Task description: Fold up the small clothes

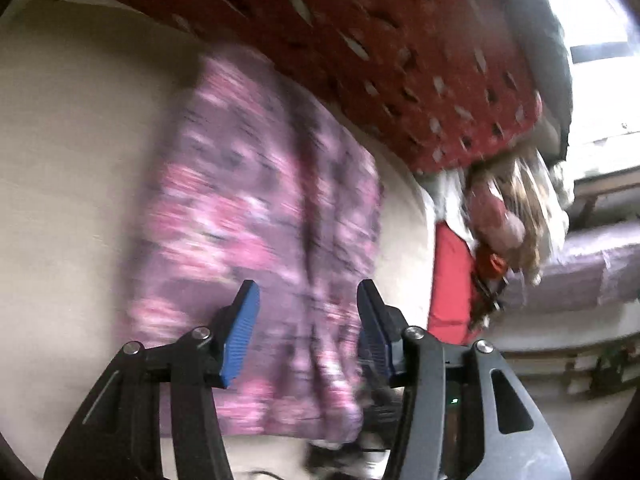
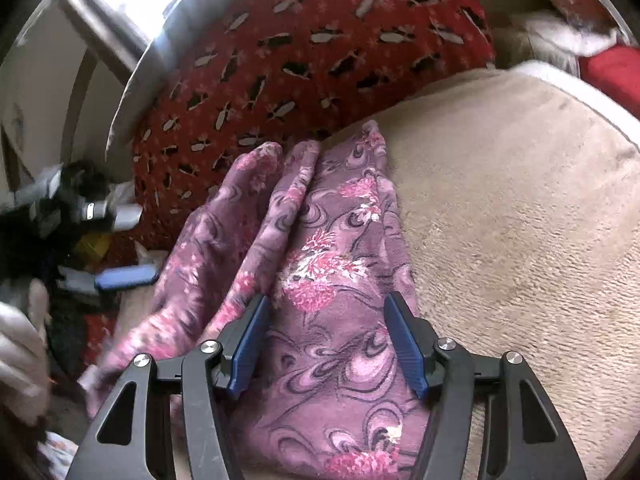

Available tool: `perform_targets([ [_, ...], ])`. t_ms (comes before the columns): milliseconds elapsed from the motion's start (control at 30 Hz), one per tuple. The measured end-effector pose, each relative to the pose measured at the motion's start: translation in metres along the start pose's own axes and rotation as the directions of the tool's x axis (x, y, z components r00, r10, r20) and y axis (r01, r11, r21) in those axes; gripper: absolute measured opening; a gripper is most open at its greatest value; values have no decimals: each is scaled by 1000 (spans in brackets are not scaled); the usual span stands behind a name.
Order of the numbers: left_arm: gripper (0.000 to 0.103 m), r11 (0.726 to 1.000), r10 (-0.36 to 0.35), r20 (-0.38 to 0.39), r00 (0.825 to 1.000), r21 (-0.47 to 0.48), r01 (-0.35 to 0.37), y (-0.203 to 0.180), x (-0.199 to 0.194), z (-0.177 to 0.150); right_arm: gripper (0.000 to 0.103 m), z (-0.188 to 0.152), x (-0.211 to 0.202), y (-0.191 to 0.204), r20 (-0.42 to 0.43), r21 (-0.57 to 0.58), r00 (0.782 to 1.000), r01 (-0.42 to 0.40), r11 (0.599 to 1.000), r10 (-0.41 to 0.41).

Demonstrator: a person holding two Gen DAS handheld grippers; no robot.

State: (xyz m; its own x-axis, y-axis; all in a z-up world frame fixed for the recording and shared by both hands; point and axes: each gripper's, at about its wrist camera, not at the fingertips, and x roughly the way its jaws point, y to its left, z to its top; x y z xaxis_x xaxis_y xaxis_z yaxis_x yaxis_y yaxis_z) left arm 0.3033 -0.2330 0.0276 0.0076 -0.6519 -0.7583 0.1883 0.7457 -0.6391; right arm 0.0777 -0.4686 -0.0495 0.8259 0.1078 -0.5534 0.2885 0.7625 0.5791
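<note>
From the left wrist, the left gripper [image 1: 308,292] hangs spread wide and empty over the blurred purple floral garment [image 1: 256,216], which lies on the beige blanket [image 1: 80,160] with the red patterned cushion [image 1: 360,40] at its far side. Over to the right wrist: the right gripper [image 2: 326,308] is released too, blue pads [image 2: 250,344] apart above the garment's near end, nothing pinched between them.

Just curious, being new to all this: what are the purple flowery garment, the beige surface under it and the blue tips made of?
The purple floral garment looks like thin, soft woven fabric; it drapes in folds. The beige surface seems a plush, fleecy blanket with a nubby pile. The hand-held gripper fingertips look like ribbed blue rubber or plastic, matte.
</note>
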Motion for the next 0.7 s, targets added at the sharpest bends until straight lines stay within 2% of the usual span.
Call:
perform_targets([
  [67,49,998,61,44,997,-28,-60,26,-12,2,61,8,-13,-9,29,102,999,-32,994,29],
  [133,49,995,84,46,995,-53,-82,40,-9,1,62,17,-21,-8,66,154,996,-65,986,56],
  [200,49,994,75,31,997,-81,-73,56,-3,-5,62,24,-16,4,43,120,995,-91,989,87],
  [267,49,994,77,31,997,-78,-75,64,1,-12,62,29,-4,28,4,40,995,-97,995,97],
  [400,56,996,61,28,998,-74,-59,70,4,-17,62,23,30,74,-127,-97,988,-96,991,83],
  [433,56,995,53,23,998,-82,-51,73,3,-17,60,19,38,85,-167,-149,984,-81,986,56],
  [467,56,995,41,18,999,-95,-39,76,3,-18,41,15,44,93,-187,-203,982,-54,978,15],
  [500,56,994,30,17,999,-106,-28,77,1,-19,14,12,48,102,-196,-285,980,-24,958,-34],
  [533,56,994,21,25,999,-111,-18,71,1,-18,14,10,48,110,-198,-354,979,-22,935,-52],
  [567,56,995,7,44,999,-95,-2,68,-6,-20,13,12,43,111,-184,-373,982,-27,927,-46],
  [633,58,998,37,84,996,-46,-33,57,-14,-23,11,25,21,104,-131,-342,991,-51,938,6],
  [667,62,998,61,100,993,-25,-58,52,-14,-24,11,29,13,97,-109,-326,994,-51,944,16],
  [700,73,996,87,111,990,-4,-87,48,-12,-26,11,34,5,85,-86,-298,996,-46,953,21],
])
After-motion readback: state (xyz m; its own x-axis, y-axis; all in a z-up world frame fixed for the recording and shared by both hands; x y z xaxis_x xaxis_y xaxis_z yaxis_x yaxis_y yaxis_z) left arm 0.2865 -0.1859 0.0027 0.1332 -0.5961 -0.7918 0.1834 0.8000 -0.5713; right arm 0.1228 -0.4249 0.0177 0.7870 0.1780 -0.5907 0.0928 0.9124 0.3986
